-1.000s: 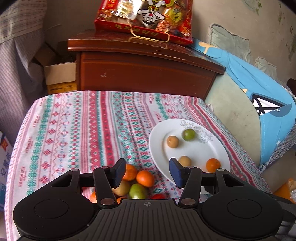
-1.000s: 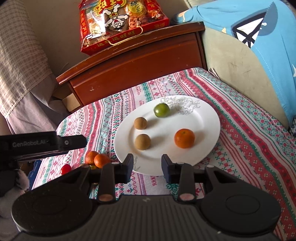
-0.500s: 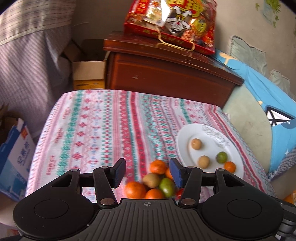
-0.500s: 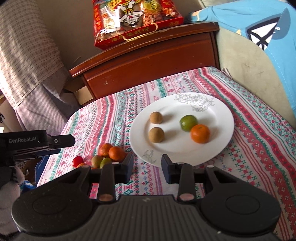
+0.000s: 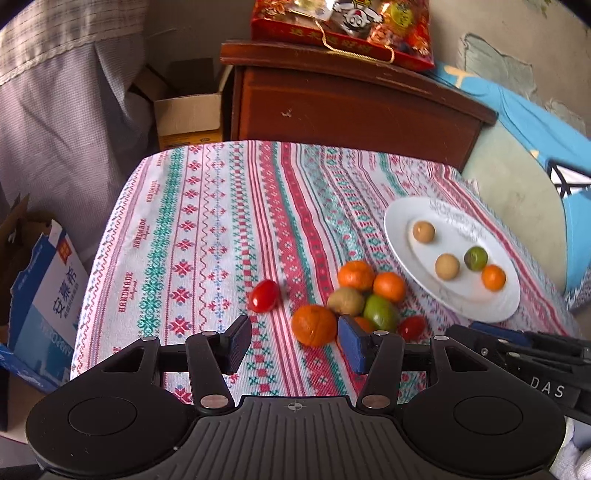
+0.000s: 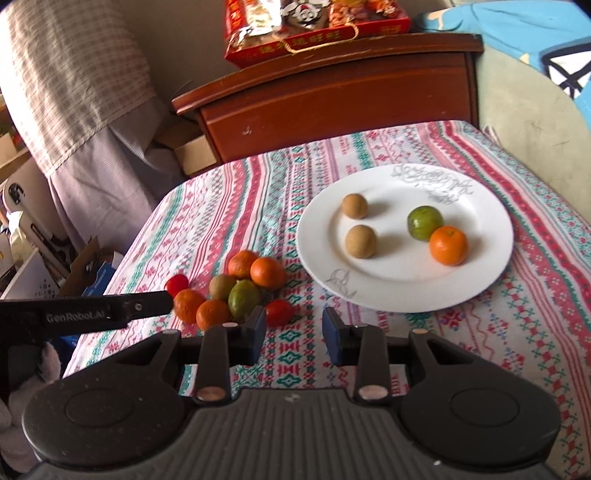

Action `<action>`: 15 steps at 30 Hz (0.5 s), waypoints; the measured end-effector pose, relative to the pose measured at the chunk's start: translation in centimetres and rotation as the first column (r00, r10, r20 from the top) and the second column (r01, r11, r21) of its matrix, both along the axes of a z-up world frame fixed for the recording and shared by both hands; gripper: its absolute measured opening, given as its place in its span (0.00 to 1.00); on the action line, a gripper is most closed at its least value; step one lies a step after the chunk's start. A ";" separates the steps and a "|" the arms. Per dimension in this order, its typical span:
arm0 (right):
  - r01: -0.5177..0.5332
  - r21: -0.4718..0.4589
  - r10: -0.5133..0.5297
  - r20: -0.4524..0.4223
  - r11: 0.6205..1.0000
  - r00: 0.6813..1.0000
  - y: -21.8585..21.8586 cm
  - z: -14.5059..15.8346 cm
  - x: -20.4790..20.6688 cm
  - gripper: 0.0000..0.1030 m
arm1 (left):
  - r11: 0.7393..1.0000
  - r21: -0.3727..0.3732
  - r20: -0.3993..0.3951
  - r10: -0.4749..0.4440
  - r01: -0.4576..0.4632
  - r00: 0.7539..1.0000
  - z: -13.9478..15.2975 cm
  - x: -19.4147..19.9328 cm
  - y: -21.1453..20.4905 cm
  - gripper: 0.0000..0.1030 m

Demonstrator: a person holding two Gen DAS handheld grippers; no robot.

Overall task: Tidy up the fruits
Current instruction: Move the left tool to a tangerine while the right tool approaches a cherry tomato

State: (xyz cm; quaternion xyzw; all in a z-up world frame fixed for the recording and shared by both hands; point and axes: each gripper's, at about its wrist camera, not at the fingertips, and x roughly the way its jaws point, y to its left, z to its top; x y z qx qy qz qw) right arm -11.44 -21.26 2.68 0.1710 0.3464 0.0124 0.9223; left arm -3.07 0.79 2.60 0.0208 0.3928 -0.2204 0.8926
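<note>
Left gripper point(image 5: 293, 345) has swung over round, glossy fruits point(image 5: 364, 295).

- Our left wrist view looked steeply down from close above the loose fruit pile point(image 5: 354, 295).
- Our right wrist view faced the plate point(image 6: 491, 266) closely.
- Both showed pile, plate, cabinet point(image 5: 351, 103).

On the tablecloth point(image 6: 535, 314) the plate point(image 6: 491, 266) sits at about two o'clock from the heap of fruit point(image 6: 236, 291), near it but apart, and four fruits lie on it (two at its nine o'clock side, two touching at three). One tomato point(image 6: 176, 283) rests at the heap's ten o'clock, another point(image 6: 279, 312) at its four. Behind the table, at twelve, stands the cabinet point(image 6: 332, 99) with the snack pack point(image 6: 314, 26) on top.
</note>
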 end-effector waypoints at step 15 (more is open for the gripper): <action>-0.066 -0.071 0.065 -0.011 0.995 0.998 1.9 -1.1 1.6 0.34 | 0.999 0.018 0.024 -0.050 0.049 0.998 -2.2 0.5 -0.7 0.49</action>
